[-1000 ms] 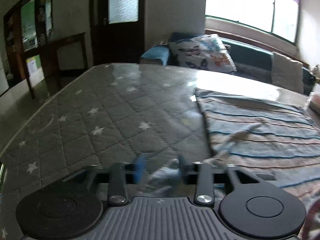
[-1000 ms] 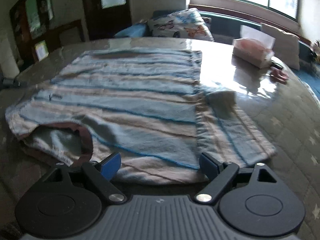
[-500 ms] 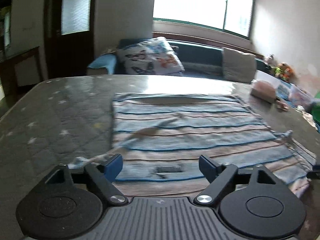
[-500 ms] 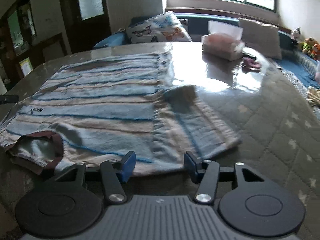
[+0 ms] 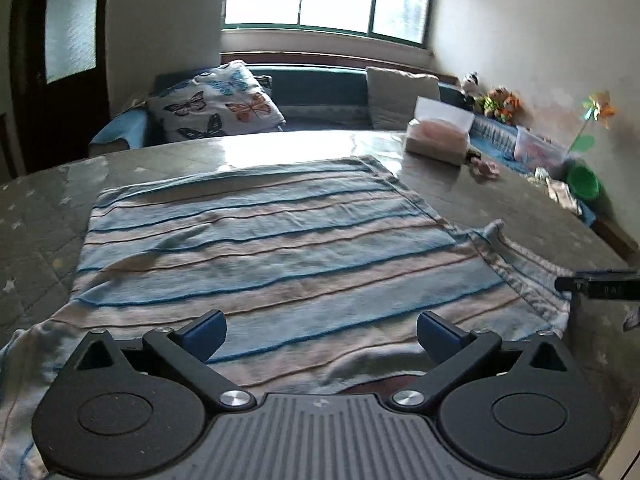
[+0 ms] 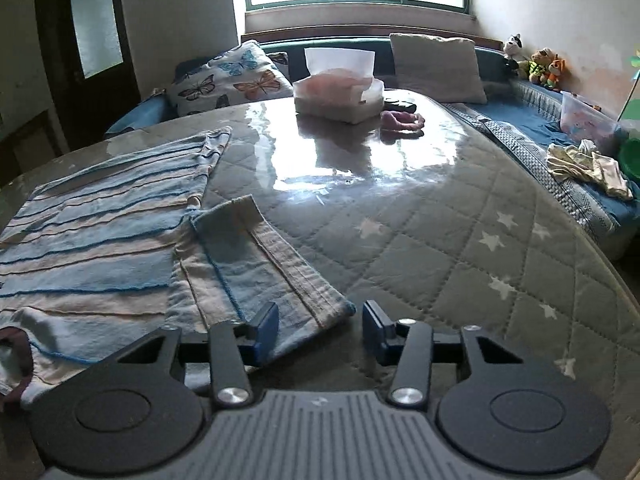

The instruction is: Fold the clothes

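Both grippers have swung round toward the window since a second ago: the left gripper (image 5: 321,332), which then looked nipped on a scrap of cloth at the shirt's edge, now hovers with its jaws spread wide and empty over the collar end, and the right gripper (image 6: 318,332) has slid along to the sleeve. Spread flat on the quilted, star-printed table cover (image 6: 440,248) lies the striped shirt (image 5: 272,256), a soft knit in pale blue and cream bands with thin dark-blue lines, its dark maroon neckline nearest the person and its hem pointing away toward the window. Its short sleeve (image 6: 256,260) sticks out to the right, its length running from the cuff in front of the right gripper away toward the underarm at the body. That cuff corner sits just between the right gripper's blue pads (image 6: 266,330), which stand parted and pinch nothing, so the right hand is plainly the nearer one for it. I'd guess the sleeve wants folding leftward across the body. Limp cloth like this will sag and drag unless the edge is taken cleanly. Farther back, well apart on the glossy table top, sit a tissue box (image 6: 340,96) and a crumpled pinkish bit of fabric (image 6: 400,122).
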